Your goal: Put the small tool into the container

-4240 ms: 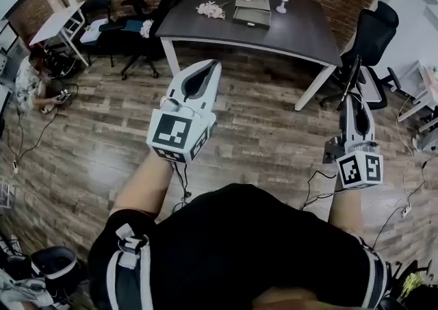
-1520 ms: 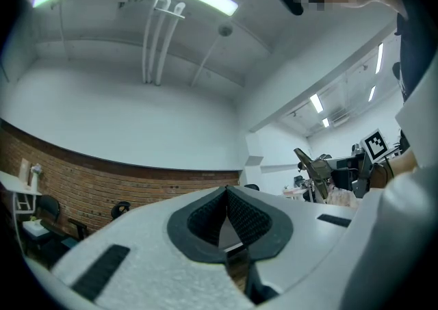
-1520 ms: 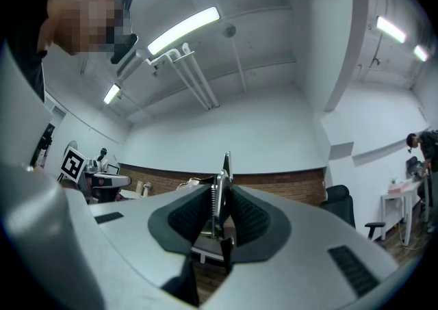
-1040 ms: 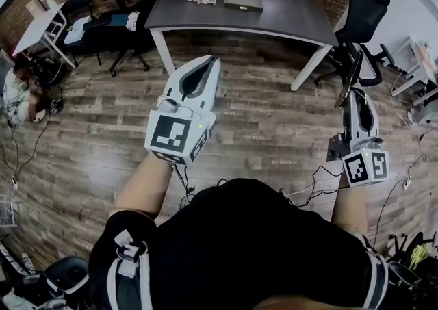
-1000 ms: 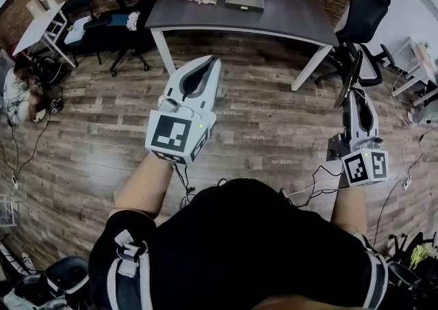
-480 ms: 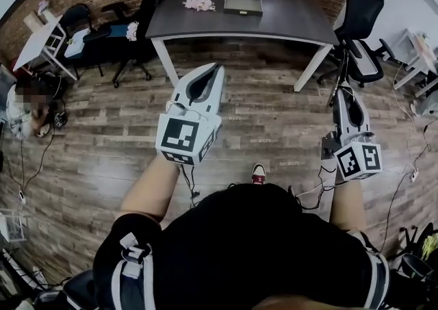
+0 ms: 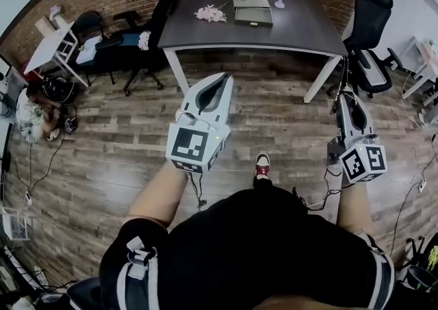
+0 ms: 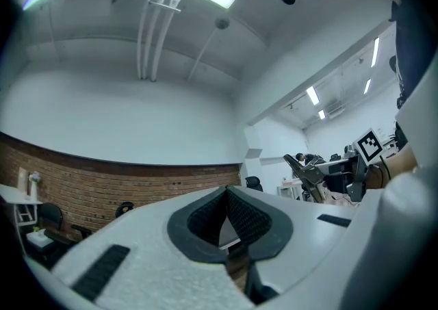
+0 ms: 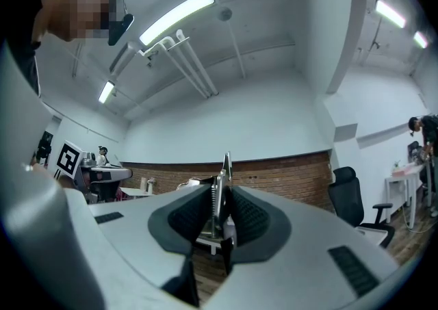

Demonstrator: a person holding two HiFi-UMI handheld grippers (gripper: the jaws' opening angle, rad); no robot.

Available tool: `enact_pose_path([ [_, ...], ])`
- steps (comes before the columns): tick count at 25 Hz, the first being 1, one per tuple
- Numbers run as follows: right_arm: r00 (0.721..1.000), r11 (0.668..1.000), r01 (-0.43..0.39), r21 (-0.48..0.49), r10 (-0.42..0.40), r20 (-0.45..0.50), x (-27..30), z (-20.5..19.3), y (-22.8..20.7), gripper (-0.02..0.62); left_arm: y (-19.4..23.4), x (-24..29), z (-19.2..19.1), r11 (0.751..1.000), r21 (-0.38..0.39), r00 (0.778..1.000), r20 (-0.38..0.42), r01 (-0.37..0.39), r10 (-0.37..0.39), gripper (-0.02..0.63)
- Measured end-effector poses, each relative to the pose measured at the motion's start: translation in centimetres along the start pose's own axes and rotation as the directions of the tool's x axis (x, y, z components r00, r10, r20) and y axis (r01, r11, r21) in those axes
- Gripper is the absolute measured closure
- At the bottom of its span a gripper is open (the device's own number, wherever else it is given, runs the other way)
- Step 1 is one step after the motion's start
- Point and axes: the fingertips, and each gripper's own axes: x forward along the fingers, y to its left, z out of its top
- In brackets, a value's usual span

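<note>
- Left gripper [image 7: 224, 77] was held forward, near level — jaws together, nothing between them.
- Right gripper [image 7: 346, 95] pointed likewise — pads clamped on the small tool [image 9: 220, 196].
- Container [image 7: 253, 14] sat by the table's [image 7: 301, 28] far edge, across open wooden floor [image 7: 123, 144].

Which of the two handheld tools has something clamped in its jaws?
The right tool, shut on a thin metal piece that sticks up past its tips; the left tool is shut on nothing.
</note>
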Motion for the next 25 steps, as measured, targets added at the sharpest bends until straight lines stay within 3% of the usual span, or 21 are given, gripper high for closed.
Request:
enact_pose_path([
  [7,0.999,0.999,-0.042,-0.011,0.042,0.004,3.2,0.2,-0.6,0.508,0.9,1.7,-0.1,1.000,-0.001,1.000,0.014,-0.014,0.014,0.597],
  [13,0.998,0.999,-0.054,-0.004,0.054,-0.033,7.2,-1.8,-3.1,0.508,1.9,5.5,-2.6,1.000,-0.022,1.000,-0.014,-0.018,0.017,0.597],
  [19,0.996,0.996,-0.085,0.036,0.086,-0.034,12.2,-3.9,-7.3,0.506,3.0,12.4,-5.2,0.999,-0.041,0.999,-0.048,-0.012,0.010,0.597],
  [25,0.999,0.999,-0.031,0.027,0.032,-0.031,18.2,-4.6,-13.0,0.508,5.0,19.8,-5.6,0.999,-0.030,0.999,-0.034,-0.016,0.015,0.597],
])
